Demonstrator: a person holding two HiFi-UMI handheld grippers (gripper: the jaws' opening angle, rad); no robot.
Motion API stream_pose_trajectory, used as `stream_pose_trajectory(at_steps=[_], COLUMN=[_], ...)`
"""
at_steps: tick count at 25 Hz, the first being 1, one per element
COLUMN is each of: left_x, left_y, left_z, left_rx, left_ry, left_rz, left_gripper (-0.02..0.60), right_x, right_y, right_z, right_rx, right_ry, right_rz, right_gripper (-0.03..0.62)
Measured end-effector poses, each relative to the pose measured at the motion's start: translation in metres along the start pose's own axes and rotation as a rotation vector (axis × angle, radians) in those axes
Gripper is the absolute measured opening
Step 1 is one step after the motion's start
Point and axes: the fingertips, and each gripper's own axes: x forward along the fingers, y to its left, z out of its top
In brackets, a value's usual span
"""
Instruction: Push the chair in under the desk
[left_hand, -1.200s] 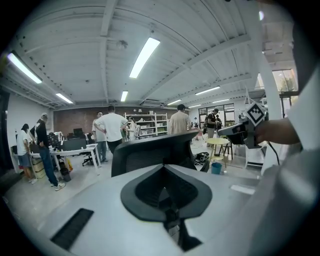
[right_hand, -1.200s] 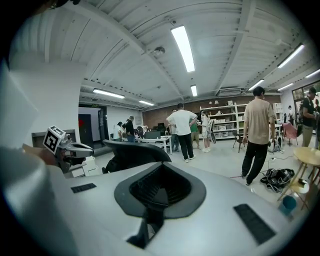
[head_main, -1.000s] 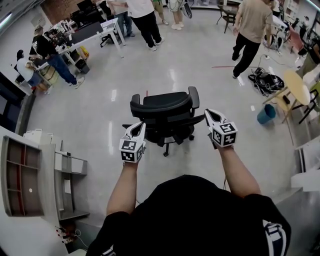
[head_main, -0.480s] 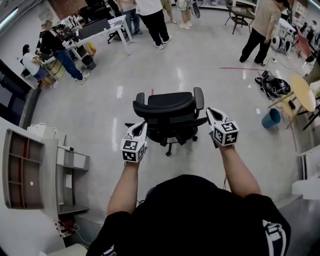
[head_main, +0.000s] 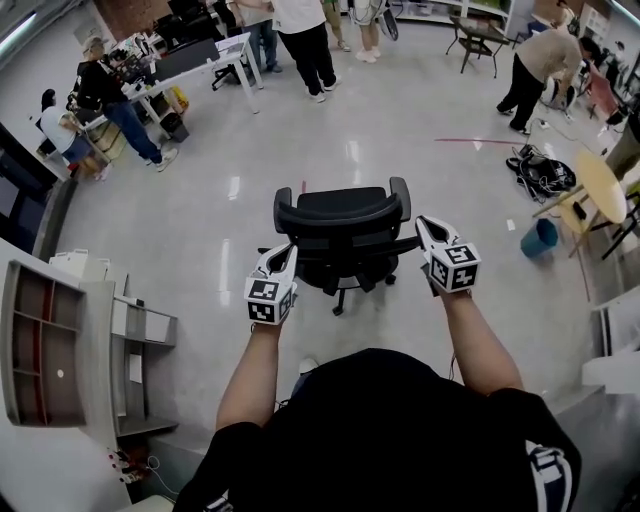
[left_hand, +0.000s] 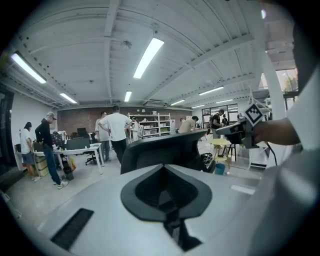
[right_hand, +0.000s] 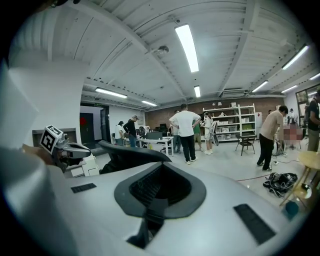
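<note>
Out on the glossy grey floor (head_main: 400, 130), well apart from the white counter (head_main: 225, 50) at the far left, stands the black office chair (head_main: 343, 225), its back turned to the person. It has a curved mesh backrest, two padded armrests and a spoked base. At either side of the backrest, the left claw (head_main: 287, 252) and the right claw (head_main: 426, 224) are both closed on nothing; whether they touch it is unclear.
</note>
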Motion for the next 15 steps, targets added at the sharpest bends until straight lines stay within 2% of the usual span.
stream_pose_trajectory(at_steps=[7, 15], left_x=[-0.006, -0.003], left_y=[0.033, 0.047], left_z=[0.005, 0.007], left_rx=[0.004, 0.015], left_ry=[-0.019, -0.020], left_rz=[-0.019, -0.046], left_gripper=[0.012, 0.012], right_x=[0.004, 0.008], right_y=[0.015, 0.020], right_z=[0.008, 0.013], right_rx=[-0.004, 0.008], right_ry=[-0.004, -0.012], right_rz=[-0.045, -0.074], right_gripper=[-0.003, -0.002])
